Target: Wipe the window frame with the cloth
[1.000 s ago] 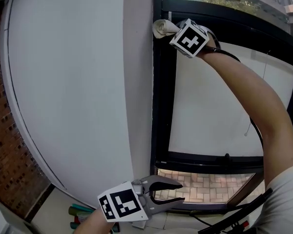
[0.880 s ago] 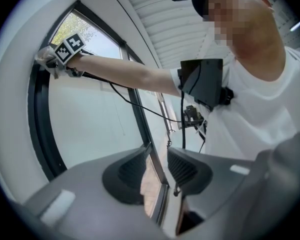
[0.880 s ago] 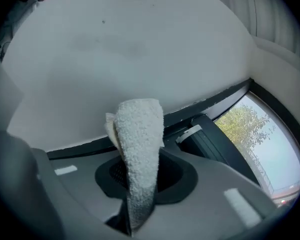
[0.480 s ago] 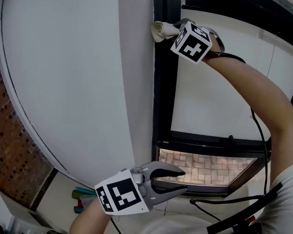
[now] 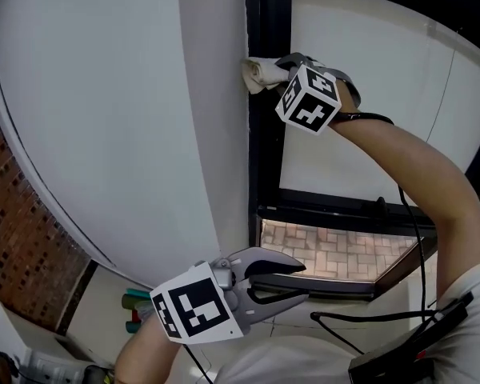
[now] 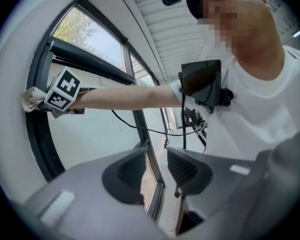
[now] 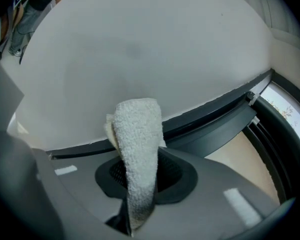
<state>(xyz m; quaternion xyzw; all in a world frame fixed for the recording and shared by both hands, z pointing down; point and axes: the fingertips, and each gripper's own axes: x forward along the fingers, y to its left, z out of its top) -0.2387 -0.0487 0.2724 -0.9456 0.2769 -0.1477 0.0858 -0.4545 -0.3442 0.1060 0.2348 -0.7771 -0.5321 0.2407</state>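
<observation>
R gripper (image 5: pixel 275 67) is clamping the white terry cloth (image 5: pixel 258 72) & pressing it vs. the black window frame (image 5: pixel 266 158), on its upright next to the white wall (image 5: pixel 128 118). Compared w/ a sec ago the cloth is sitting lower on that upright, further from the top corner, so the downward wipe is progressing; the lower stretch is probably still waiting. L gripper (image 5: pixel 298 281) is hanging low by the bottom sash, jaws apart, nothing between them.
</observation>
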